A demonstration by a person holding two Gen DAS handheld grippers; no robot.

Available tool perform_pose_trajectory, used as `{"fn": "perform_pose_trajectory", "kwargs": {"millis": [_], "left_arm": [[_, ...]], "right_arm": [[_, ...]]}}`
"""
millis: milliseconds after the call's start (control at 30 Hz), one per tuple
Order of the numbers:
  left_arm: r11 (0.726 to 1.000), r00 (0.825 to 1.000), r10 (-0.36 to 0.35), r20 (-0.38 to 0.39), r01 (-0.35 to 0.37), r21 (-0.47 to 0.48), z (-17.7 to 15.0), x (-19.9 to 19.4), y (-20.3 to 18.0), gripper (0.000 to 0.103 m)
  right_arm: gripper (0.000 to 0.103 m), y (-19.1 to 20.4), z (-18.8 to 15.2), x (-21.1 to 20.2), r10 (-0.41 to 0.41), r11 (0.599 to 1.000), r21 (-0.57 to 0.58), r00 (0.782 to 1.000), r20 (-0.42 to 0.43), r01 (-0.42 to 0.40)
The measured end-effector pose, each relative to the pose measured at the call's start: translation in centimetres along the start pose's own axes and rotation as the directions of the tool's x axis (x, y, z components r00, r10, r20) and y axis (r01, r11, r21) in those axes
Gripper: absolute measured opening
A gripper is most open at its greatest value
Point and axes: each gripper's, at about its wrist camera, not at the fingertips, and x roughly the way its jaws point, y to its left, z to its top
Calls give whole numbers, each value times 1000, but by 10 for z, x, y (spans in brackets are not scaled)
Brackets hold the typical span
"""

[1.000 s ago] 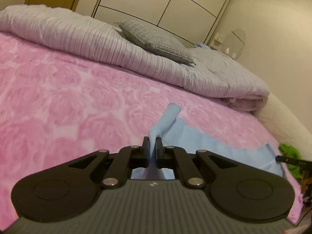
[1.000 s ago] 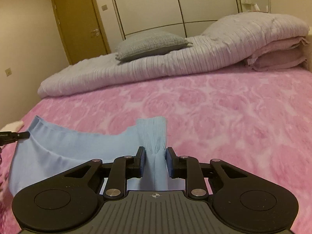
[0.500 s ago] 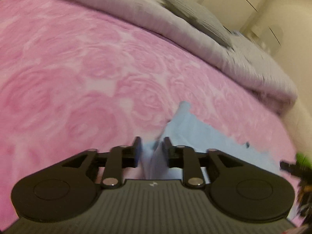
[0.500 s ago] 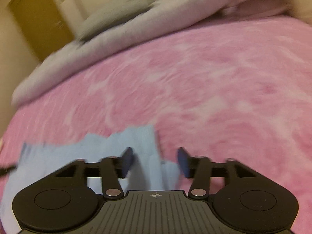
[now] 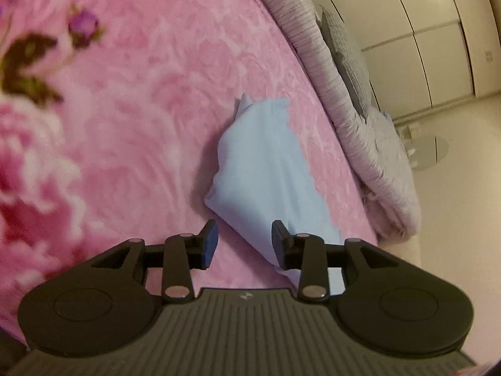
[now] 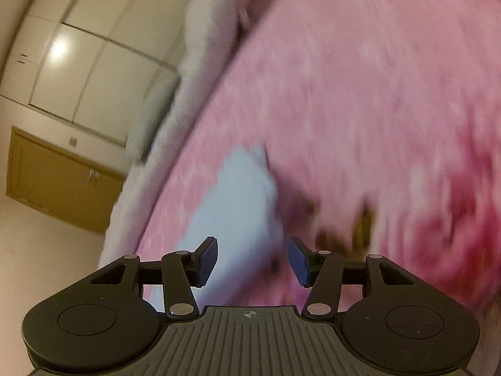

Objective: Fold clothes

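Light blue garment (image 5: pixel 266 163): lying loose on the pink rose-patterned bedspread (image 5: pixel 131 100), bunched into a long strip running from the near edge of the bed toward the far one. In the left wrist view, ahead of the left gripper (image 5: pixel 244 241), near end passing between the jaws and under the right-hand finger; jaws opening, pads clear of the cloth. In the right wrist view, blurred; same garment (image 6: pixel 241 206) ahead of and between the jaws of the right gripper (image 6: pixel 252 258), jaws wide, gripping nothing. Grey striped duvet (image 5: pixel 353 116) along the far edge of the bed, grey pillow (image 5: pixel 347 53) on top. White wardrobe doors (image 5: pixel 422 31) behind.
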Motion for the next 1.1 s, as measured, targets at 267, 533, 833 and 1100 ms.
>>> {"fn": "perform_pose_trajectory", "kwargs": {"millis": [267,533,833,1100], "left_arm": [[983,998,19,61,-8,-186,2,30,11,31],[994,997,36,64,-29,-109,-3,42,17,11],[873,996,84,25,-86,480,-4,26,-30,8],[935,999,50,-20,-39,352,1,29,3,10]], "right_arm": [[53,11,-10,36,31,997,71,999,-14,-30],[20,-2,-6,66,-63,992,109,998,25,60],[9,-11,12,52,-71,994,86,995,66,66],[9,-33,13,45,-134,988,81,988,72,129]]}}
